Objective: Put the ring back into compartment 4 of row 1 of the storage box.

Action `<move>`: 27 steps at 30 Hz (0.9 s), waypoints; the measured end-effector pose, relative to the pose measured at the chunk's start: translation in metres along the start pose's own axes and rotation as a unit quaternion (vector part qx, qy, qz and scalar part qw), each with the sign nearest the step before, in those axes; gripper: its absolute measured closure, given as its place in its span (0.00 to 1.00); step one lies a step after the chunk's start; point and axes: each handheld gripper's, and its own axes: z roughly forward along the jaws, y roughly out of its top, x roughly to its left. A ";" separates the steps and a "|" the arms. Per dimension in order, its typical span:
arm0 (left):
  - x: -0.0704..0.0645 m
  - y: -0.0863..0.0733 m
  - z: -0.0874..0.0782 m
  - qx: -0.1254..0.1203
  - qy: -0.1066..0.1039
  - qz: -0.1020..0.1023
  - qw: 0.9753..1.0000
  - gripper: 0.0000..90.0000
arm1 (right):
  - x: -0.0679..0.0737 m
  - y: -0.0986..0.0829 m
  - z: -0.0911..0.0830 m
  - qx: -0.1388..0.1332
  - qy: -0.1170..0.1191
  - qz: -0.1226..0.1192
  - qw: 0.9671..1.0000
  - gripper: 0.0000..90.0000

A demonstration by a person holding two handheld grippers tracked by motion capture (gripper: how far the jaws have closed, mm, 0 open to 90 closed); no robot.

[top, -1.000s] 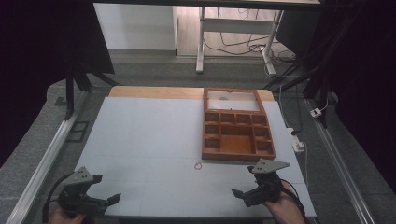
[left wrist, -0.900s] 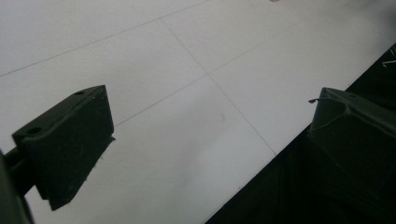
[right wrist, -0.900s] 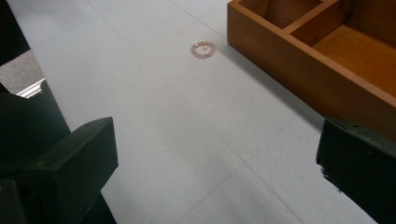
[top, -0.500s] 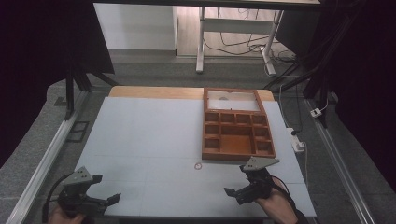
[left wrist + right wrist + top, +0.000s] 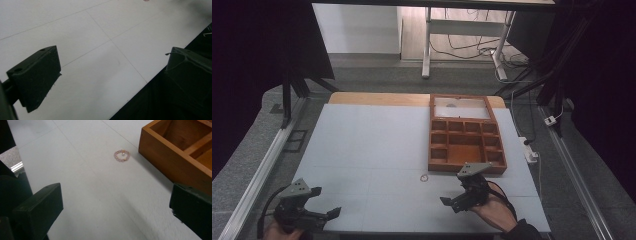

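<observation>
A small pink bead bracelet lies flat on the white mat, just off the near left corner of a wooden compartment box. My right gripper hovers open to the right of the bracelet and nearer the person, aimed leftward. In the right gripper view the bracelet lies ahead of the wide-apart jaws of that gripper, with the box's corner to its right. My left gripper stays open at the mat's near left corner; its own view shows that gripper over bare mat, holding nothing.
The box has several small open compartments and a lidded section at its far end. A metal rail runs along the table's left side, another along the right. The mat's near edge drops into darkness.
My right gripper has moved left and a little forward, nearer the bracelet. The left gripper has stayed put.
</observation>
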 end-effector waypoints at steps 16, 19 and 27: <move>0.000 0.000 0.000 0.001 -0.001 0.001 1.000 0.00 | 0.002 0.017 0.039 0.025 0.021 -0.042 0.999 0.00; 0.000 0.000 0.000 0.001 -0.002 0.001 1.000 0.00 | 0.005 0.019 0.048 0.034 0.025 -0.052 0.998 0.00; 0.000 0.000 0.001 0.003 -0.002 0.003 1.000 0.00 | 0.009 0.025 0.066 0.049 0.043 -0.066 0.996 0.00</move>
